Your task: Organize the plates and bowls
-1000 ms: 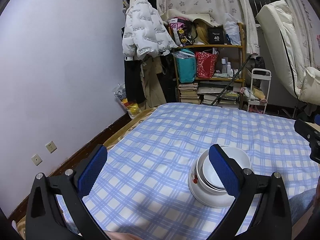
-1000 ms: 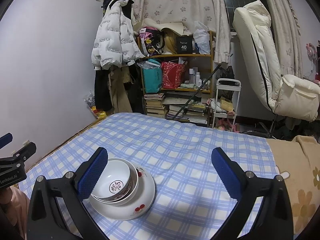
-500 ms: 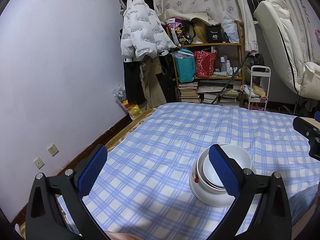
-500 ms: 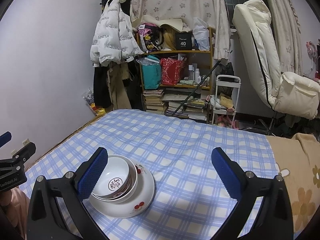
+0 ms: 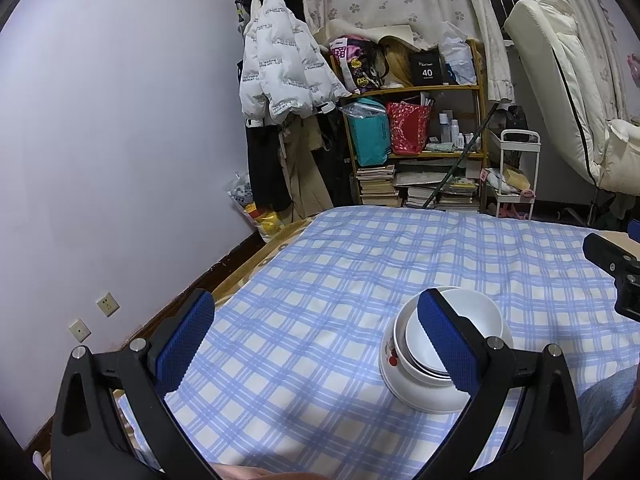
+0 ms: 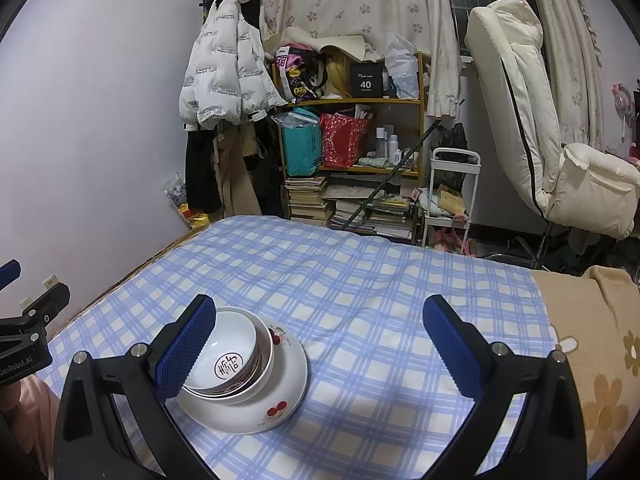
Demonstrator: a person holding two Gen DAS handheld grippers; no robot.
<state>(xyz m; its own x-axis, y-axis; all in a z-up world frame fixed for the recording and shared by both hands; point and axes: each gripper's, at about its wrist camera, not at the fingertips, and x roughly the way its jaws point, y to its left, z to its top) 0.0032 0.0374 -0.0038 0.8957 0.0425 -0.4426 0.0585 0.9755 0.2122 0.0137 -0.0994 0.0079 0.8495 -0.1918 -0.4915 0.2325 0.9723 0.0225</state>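
Checked bedsheet (image 6: 360, 280), stacked bowls (image 6: 236, 360) on plate (image 6: 288, 384), left gripper (image 5: 316, 344) and right gripper (image 6: 320, 344) wide apart, empty

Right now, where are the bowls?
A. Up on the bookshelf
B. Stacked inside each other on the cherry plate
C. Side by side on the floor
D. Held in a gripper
B: the bowls sit nested one inside another on the cherry plate, which rests on the checked blue cloth; both grippers are open and empty.

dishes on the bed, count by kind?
Plate with cherries: 1
Nested bowls: at least 2 by the visible rims; possibly more hidden between them
Total: at least 3, all in one stack on the checked sheet
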